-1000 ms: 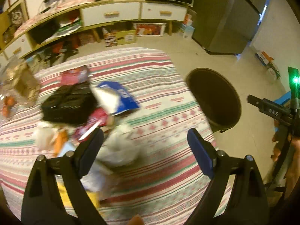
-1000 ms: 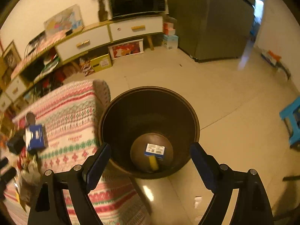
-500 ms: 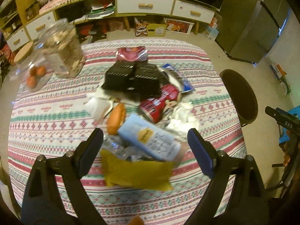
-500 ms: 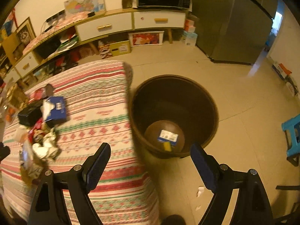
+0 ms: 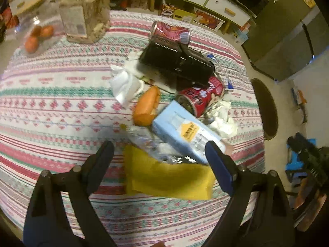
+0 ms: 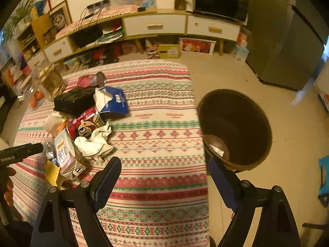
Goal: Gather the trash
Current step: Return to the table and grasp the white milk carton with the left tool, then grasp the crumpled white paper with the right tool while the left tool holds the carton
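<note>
A pile of trash lies on the patterned tablecloth [image 5: 51, 111]: a yellow wrapper [image 5: 166, 179], a light blue carton [image 5: 185, 131], a red can [image 5: 200, 96], an orange piece [image 5: 147, 106], crumpled white paper [image 5: 125, 84], a black box [image 5: 176, 59] and a second red can [image 5: 168, 32]. My left gripper [image 5: 159, 156] is open and empty, just above the yellow wrapper. My right gripper [image 6: 164, 170] is open and empty over the table's right edge, next to the brown bin [image 6: 236, 127]. The pile also shows in the right wrist view, with a blue packet [image 6: 115, 103] and white tissue [image 6: 94, 142].
A glass jar [image 5: 84, 10] and a clear bag of orange fruit [image 5: 37, 37] stand at the table's far left. The brown bin [image 5: 265, 107] sits on the floor off the table's right edge. A low cabinet [image 6: 156, 26] and a fridge [image 6: 287, 41] stand behind.
My left gripper has swung left and closer over the trash pile. My right gripper has swung left from above the bin to over the table's edge.
</note>
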A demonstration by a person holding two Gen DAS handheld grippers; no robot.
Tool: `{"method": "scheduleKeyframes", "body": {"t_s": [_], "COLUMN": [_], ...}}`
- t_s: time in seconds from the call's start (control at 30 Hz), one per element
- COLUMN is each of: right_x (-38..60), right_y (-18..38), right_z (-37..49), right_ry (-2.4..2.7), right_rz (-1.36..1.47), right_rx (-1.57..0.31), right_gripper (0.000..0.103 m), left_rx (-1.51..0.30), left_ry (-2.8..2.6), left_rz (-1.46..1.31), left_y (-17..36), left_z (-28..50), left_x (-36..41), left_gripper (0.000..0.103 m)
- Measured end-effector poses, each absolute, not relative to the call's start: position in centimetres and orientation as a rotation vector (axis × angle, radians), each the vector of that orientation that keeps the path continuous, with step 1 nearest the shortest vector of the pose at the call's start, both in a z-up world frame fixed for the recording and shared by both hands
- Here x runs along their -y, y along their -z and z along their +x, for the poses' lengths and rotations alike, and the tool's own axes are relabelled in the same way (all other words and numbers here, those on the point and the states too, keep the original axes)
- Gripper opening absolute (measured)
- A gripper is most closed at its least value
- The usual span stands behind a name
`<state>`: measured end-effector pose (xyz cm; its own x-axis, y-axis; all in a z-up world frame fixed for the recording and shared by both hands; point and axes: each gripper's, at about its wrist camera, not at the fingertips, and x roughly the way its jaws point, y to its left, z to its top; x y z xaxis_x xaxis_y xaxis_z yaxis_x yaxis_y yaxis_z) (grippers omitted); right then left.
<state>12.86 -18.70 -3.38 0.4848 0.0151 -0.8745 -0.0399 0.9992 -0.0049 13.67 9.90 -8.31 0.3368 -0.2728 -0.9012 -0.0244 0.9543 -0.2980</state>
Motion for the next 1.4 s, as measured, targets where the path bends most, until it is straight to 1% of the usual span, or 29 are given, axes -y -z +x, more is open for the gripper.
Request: {"method": "scheduleKeyframes", "body": {"t_s": [0.03,0.1,0.27,0.57,0.6,0.63,0.77,0.87,1.1,1.4], "right_x": [18.5,18.2,18.1,19.3,19.5,19.7,20.2,20.5,19.7,16.4], "right_y": [3.6,3.9,4.4,5.3,5.3,5.3,5.5,5.5,5.6,6.6], "right_z": [13.0,13.4,13.9,14.0,14.0,13.9,13.8,13.7,13.7,14.6], "right_ry": [-0.035,-0.034,0.001,0.019,0.023,0.028,0.041,0.042,0.021,-0.071], "right_rz": [-0.023,-0.021,-0.058,-0.053,-0.054,-0.056,-0.061,-0.054,-0.054,-0.025], "right_rx": [-1.07,-1.079,-1.075,-1.102,-1.102,-1.102,-1.109,-1.113,-1.117,-1.139], "right_gripper": [0.088,0.088,0.088,0.088,0.088,0.088,0.088,0.088,0.088,0.088], "left_rx": [-1.227,-1.233,-1.254,-1.368,-1.373,-1.37,-1.354,-1.331,-1.22,-1.058], "left_ry": [0.176,0.188,0.136,0.038,0.036,0.032,0.091,0.143,0.225,0.25], "left_rz": [-0.303,-0.329,-0.336,-0.357,-0.364,-0.361,-0.363,-0.369,-0.323,-0.399], "left_y": [8.5,8.7,9.7,13.8,14.1,14.2,13.3,11.8,7.6,2.6], "left_z": [13.9,14.4,16.0,17.3,17.3,17.3,16.8,16.1,13.7,11.4], "left_x": [-9.5,-8.7,-6.5,-4.2,-4.1,-4.1,-4.3,-4.8,-5.8,-9.0], "left_gripper": [0.082,0.079,0.076,0.076,0.074,0.07,0.058,0.052,0.052,0.052]}}
